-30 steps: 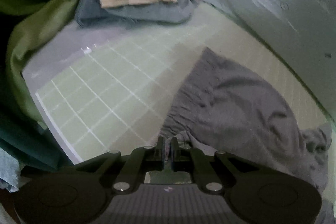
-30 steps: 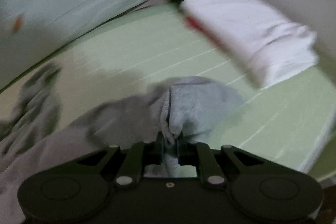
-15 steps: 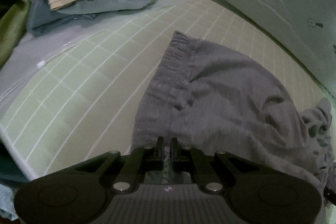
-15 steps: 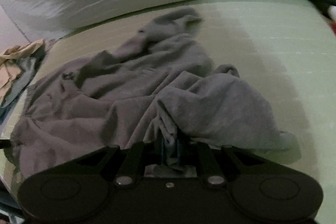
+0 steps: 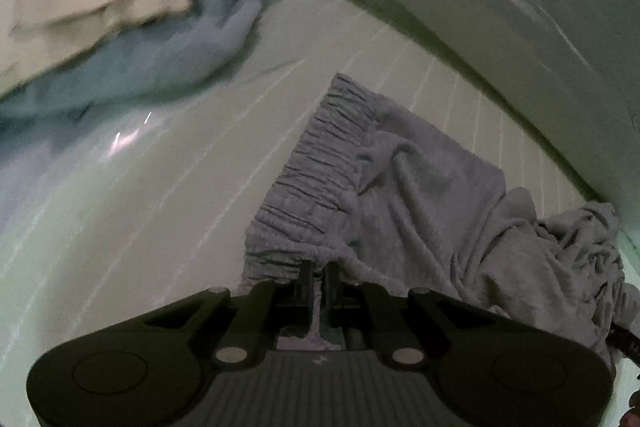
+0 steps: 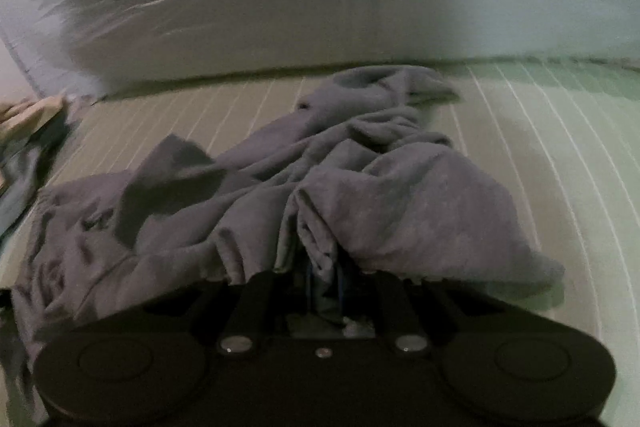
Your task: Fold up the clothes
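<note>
Grey pants (image 5: 420, 183) with a gathered elastic waistband (image 5: 320, 163) lie rumpled on a pale green gridded mat (image 5: 160, 227). My left gripper (image 5: 318, 269) is shut on the waistband's near corner, and the cloth runs away to the right in folds. In the right wrist view the same grey pants (image 6: 400, 195) are bunched up in front of me. There my right gripper (image 6: 322, 267) is shut on a fold of the fabric, and cloth drapes over the fingertips and hides them.
A pile of beige and blue clothes (image 5: 120, 19) sits at the mat's far left corner, also seen as the pile of clothes (image 6: 28, 131) at the left edge. A pale printed sheet (image 6: 320, 7) rises behind the mat (image 6: 540, 147). Bare mat lies left of the pants.
Both grippers have kept their hold on the pants. The left view has swung toward the clothes pile and the waistband now lies flatter. The right view has turned from the white stack to face the bunched pants.
</note>
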